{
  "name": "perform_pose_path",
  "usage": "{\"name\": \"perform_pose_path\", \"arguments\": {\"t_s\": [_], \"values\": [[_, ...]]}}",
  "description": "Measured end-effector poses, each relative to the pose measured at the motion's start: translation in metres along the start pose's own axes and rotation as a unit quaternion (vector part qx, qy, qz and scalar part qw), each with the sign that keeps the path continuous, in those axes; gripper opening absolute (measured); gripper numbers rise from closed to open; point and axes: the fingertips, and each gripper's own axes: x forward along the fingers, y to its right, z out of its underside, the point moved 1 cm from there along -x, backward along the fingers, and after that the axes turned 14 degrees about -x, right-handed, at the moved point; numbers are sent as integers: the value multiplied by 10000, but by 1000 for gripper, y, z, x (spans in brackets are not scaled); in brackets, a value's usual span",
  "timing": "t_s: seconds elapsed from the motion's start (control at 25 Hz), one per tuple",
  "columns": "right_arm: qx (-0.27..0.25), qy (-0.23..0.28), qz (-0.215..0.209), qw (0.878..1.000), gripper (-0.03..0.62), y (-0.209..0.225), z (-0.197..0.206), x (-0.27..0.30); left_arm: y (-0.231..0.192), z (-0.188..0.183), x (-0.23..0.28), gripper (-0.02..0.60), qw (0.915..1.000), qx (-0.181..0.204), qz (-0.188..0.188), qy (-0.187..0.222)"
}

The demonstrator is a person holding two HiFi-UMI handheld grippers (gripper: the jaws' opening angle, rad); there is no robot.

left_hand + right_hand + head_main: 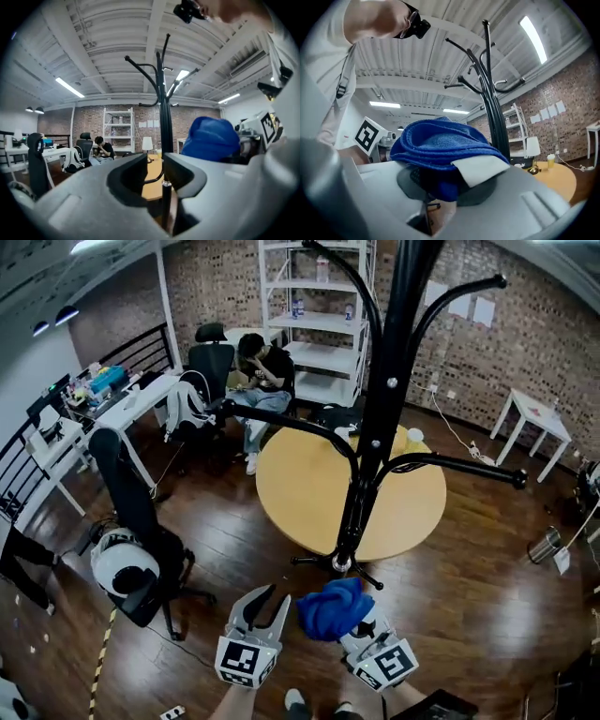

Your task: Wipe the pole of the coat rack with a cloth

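The black coat rack pole point(380, 418) rises from its feet on the wood floor, with curved hook arms branching off; it also shows as the pole point(165, 122) and the pole point(494, 112) in the gripper views. A bunched blue cloth point(333, 607) with a white tag sits in my right gripper point(361, 622), which is shut on it, just short of the pole's base. The cloth point(440, 145) fills the right gripper view. My left gripper point(267, 601) is open and empty to the cloth's left, its jaws framing the pole in the left gripper view point(153, 173).
A round wooden table point(319, 493) stands right behind the rack. A black office chair point(136, 521) with a white helmet is at left. A person point(262, 381) sits at the far side by desks; white shelves point(323, 324) and a small white table point(534, 423) are beyond.
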Motion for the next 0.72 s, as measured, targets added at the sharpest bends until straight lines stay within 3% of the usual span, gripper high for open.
{"name": "perform_pose_path", "arguments": {"t_s": [0.2,0.36,0.52,0.72], "values": [[-580,-11,757,9954,97,10,-82,-30,32,-81,-34,123,9968,26,-7,798],[-659,-10,913,9936,98,-4,-117,-61,76,-89,-60,124,9966,28,351,739],[-412,-11,1059,9935,98,-17,-133,-111,114,-90,-93,124,9959,159,425,776],[-478,-1,1224,9913,98,-37,-159,-185,176,-83,-136,124,9950,221,564,797]]}}
